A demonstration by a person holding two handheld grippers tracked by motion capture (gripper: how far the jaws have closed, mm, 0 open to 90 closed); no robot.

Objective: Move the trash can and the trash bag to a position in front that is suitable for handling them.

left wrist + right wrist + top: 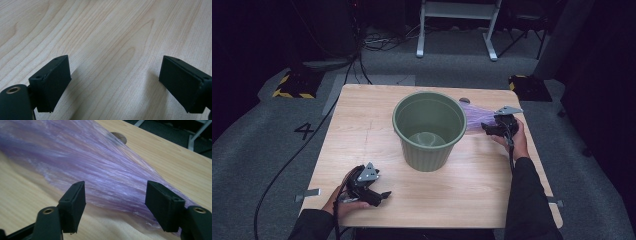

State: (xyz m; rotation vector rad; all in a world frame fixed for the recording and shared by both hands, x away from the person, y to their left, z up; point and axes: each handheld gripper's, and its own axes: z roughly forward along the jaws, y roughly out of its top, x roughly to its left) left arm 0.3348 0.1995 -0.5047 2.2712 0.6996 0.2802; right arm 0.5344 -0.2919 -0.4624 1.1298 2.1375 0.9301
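A dark green ribbed bucket (429, 131) stands upright in the middle of the wooden table (362, 140), with nothing in it. To its right a thin purple plastic bag (477, 118) lies flat on the table, fanning out toward the bucket. My right gripper (490, 130) is at the bag's narrow end. In the right gripper view its jaws (116, 200) stand wide on either side of the purple bag (100, 162), and the pads are not pressing on it. My left gripper (382, 196) rests at the front left, open over bare wood (113, 72).
A small round hole (464, 100) sits in the tabletop just behind the bag. On the grey floor beyond are a white frame's legs (457, 25), yellow-and-black striped blocks (294, 85) and loose cables. Bare wood stretches left of the bucket.
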